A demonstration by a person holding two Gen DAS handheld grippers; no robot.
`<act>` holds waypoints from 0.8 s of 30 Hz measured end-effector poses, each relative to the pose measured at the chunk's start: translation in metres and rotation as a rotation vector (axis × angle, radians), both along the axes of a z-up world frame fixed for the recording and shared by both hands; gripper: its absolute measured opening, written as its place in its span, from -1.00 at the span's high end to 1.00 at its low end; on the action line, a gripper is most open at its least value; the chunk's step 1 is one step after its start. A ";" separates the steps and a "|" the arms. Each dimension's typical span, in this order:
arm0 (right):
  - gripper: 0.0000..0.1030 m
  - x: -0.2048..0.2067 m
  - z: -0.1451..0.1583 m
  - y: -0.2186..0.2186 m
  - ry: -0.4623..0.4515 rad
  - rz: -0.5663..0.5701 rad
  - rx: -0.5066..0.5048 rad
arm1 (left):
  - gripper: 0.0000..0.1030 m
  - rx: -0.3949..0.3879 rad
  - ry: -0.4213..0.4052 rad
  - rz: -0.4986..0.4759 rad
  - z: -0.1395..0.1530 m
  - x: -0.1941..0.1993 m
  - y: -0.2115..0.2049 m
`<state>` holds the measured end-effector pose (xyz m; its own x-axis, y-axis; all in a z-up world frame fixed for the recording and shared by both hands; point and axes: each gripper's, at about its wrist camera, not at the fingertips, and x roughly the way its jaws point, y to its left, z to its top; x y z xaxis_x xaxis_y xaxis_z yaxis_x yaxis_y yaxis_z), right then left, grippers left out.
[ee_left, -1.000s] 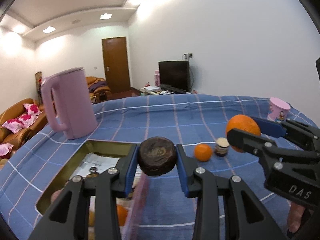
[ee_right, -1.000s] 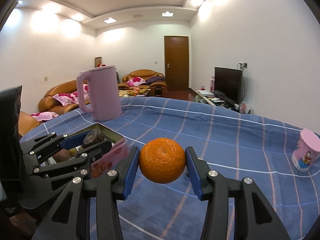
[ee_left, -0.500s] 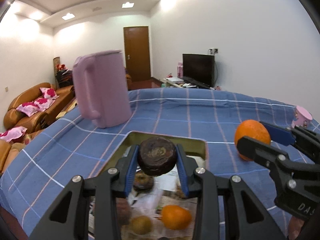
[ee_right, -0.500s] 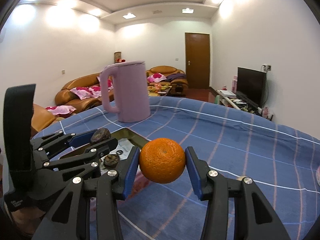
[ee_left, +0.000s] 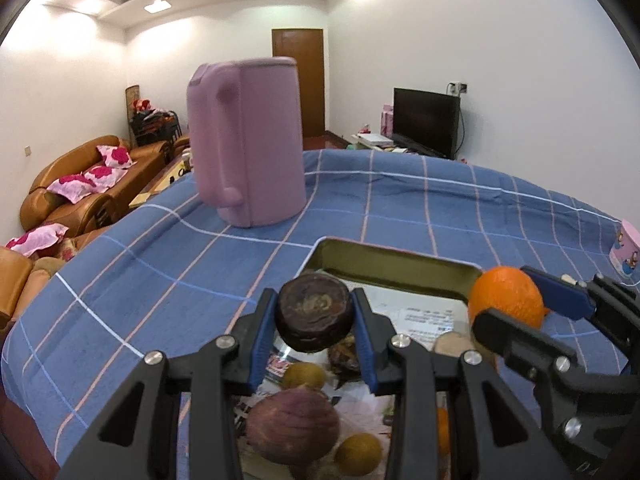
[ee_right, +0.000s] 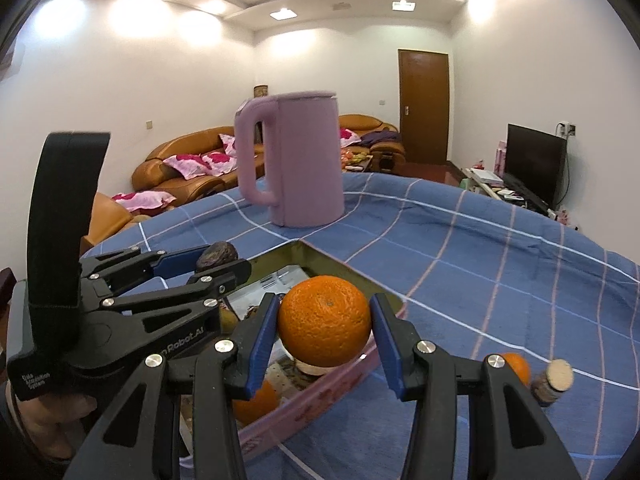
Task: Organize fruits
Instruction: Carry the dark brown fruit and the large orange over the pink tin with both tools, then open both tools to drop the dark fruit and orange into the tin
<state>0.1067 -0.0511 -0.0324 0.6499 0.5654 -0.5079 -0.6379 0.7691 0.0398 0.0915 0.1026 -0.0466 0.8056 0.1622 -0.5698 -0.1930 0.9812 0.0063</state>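
Left wrist view only: purple fruit (ee_left: 292, 430) and two yellow-green ones in tray (ee_left: 394, 258), pink cup (ee_left: 626, 249) at 3 o'clock. Right wrist view only: small orange (ee_right: 516, 366) and corked jar (ee_right: 552, 384) on blue checked cloth (ee_right: 480, 248) at 4 o'clock. Left tongs (ee_left: 315, 318) clamped on dark brown fruit (ee_left: 315, 316), over tray. Right tongs (ee_right: 325, 330) clamped on orange (ee_right: 325, 326), above tray's right rim. Pink kettle (ee_right: 302, 160) at 12 o'clock.

We see a lilac kettle (ee_left: 256, 140) standing upright on the table (ee_left: 420, 208) under its blue checked cloth; a pink printed cup (ee_left: 626, 252) sits near the far right edge; a small cork-topped jar (ee_right: 554, 384) stands on the cloth; beyond are brown sofas (ee_right: 180, 164), a dark television (ee_left: 426, 120) and a wooden door (ee_right: 424, 104).
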 end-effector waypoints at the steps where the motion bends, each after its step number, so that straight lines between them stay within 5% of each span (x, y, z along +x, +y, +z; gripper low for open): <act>1: 0.05 0.002 -0.002 0.002 0.003 0.003 -0.005 | 0.25 -0.002 0.005 0.002 -0.001 0.001 0.002; 24: 0.05 0.009 -0.022 0.025 0.078 0.074 -0.073 | 0.25 0.002 0.067 0.022 -0.014 0.007 0.013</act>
